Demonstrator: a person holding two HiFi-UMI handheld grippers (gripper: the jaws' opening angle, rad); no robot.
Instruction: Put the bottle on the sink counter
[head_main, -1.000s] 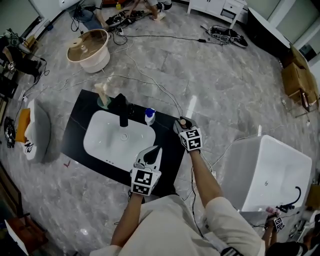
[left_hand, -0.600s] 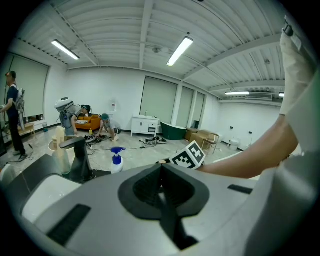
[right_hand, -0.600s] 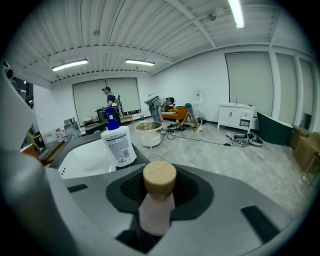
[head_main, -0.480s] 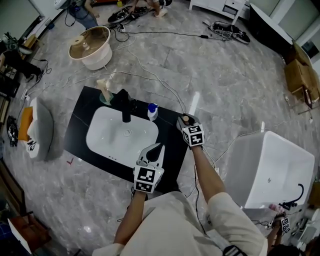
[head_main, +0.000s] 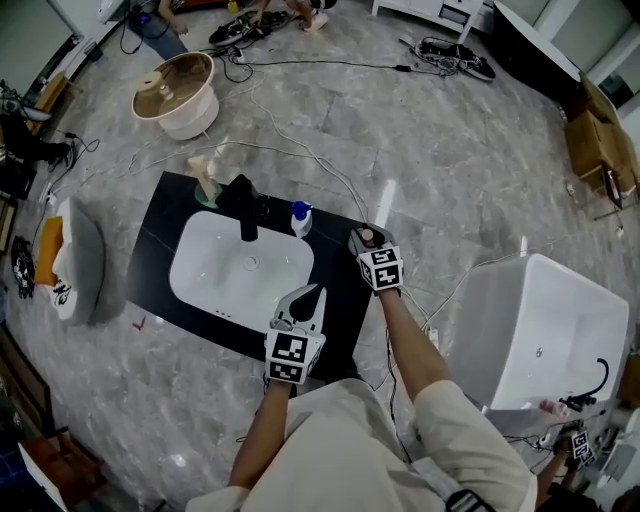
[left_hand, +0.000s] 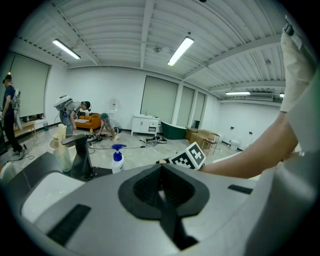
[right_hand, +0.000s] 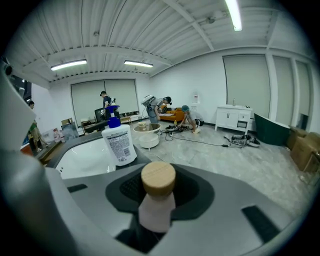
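Observation:
A small pale bottle (right_hand: 156, 210) with a round wooden cap stands between the jaws of my right gripper (right_hand: 157, 225), which is shut on it; the jaws have just been opening slightly with the bottle still between them. In the head view this gripper (head_main: 366, 242) holds the bottle (head_main: 366, 236) over the right end of the black sink counter (head_main: 160, 215). My left gripper (head_main: 308, 298) hovers over the counter's front right part, jaws shut and holding nothing; its own view shows the fingers (left_hand: 162, 195) pressed together.
On the counter are a white basin (head_main: 205, 285), a black faucet (head_main: 243, 210), a white bottle with a blue cap (head_main: 300, 218) and a beige dispenser (head_main: 207, 180). A white bathtub (head_main: 540, 340) stands at the right. Cables and a round tub (head_main: 180, 95) lie on the floor behind.
Both grippers stay where they were, the right one still holding the bottle. Only the head camera has shifted a little.

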